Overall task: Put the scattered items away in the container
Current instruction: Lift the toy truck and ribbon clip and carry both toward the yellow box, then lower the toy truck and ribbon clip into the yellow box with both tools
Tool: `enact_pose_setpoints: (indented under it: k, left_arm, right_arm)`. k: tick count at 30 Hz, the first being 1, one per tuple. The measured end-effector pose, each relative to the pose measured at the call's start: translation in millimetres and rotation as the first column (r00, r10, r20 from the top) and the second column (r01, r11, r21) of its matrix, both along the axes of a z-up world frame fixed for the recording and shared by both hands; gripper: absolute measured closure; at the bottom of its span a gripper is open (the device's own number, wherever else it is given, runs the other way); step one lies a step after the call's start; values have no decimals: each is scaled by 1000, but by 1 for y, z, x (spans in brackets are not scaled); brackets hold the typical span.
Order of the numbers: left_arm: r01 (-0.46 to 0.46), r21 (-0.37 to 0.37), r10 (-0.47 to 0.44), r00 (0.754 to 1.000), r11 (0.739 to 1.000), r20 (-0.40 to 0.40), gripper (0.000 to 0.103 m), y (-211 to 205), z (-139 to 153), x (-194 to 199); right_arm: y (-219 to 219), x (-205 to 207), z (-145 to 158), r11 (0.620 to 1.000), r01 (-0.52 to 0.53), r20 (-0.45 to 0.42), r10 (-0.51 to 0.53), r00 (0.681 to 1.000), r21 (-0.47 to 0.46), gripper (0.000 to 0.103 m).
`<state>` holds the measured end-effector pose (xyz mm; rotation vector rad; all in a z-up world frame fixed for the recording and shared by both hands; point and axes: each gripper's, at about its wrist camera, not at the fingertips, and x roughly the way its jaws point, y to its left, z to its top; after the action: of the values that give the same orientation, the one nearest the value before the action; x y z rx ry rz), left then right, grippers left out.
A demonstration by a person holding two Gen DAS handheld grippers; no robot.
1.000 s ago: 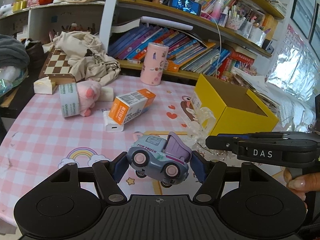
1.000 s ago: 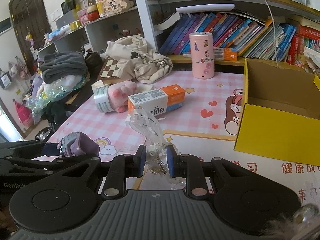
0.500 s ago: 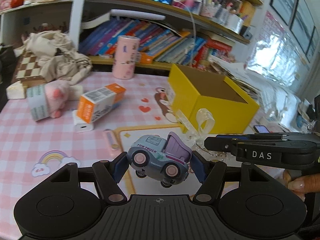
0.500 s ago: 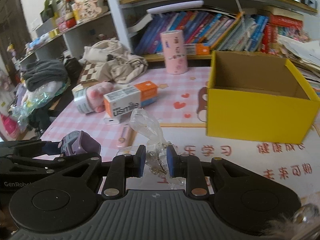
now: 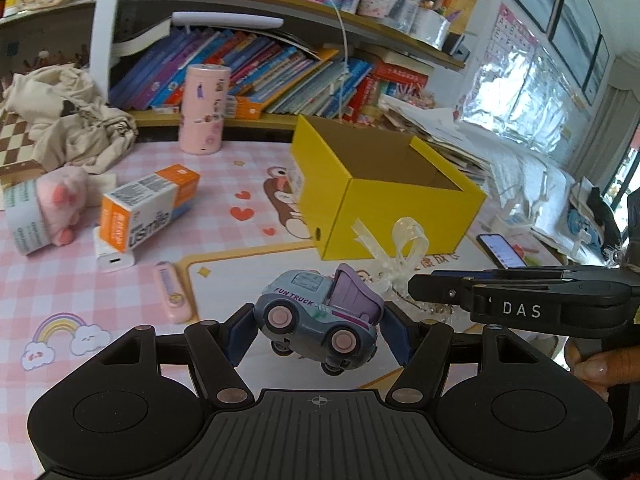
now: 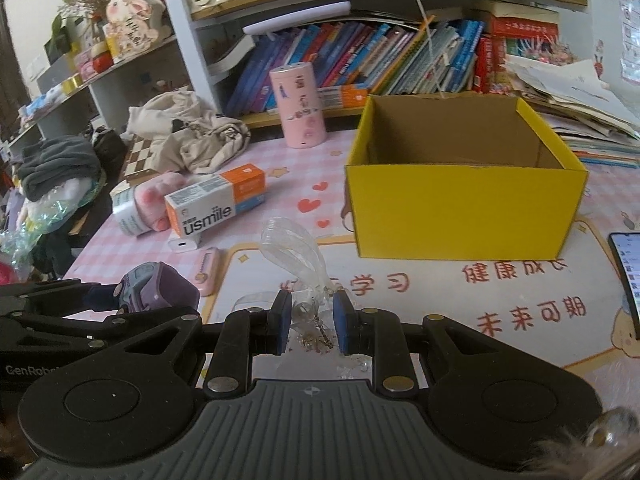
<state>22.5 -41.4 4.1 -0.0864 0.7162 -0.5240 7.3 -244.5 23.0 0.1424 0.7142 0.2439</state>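
Right wrist view: the yellow cardboard box (image 6: pixel 464 210) stands open-topped on the pink checked tablecloth (image 6: pixel 132 248), ahead and a little to the right of the right gripper (image 6: pixel 311 326), its long side running across the view and its near wall facing the fingers. Nothing shows inside it from here. That gripper is closed down narrow on a clear ribbon bow with a beaded charm (image 6: pixel 308 276), the loops standing up in front of the pads toward the box. In the left wrist view the box (image 5: pixel 404 216) lies ahead and to the right of the left gripper (image 5: pixel 320 334), one corner turned toward it, so the left hand has to cross further than the right. The left gripper stands at a middling width, clamped on the blue and purple "FUN TRUCK" toy truck (image 5: pixel 320 320) across its length, clear of the table. Left of the box, well apart from it, lie the orange and white usmile carton (image 6: pixel 216 202), a pink plush toy (image 6: pixel 154 200) and a white charger (image 6: pixel 183 245). By my reading the right hand is the nearer and should reach the box first.
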Motion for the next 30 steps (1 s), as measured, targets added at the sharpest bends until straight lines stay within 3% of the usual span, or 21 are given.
enact_pose_setpoints:
  k: [30]
  left_arm:
    - [137, 55, -139, 990, 989, 25, 37, -74, 3, 22]
  right_arm:
    - [-67, 4, -3, 992, 122, 4, -122, 992, 27, 82]
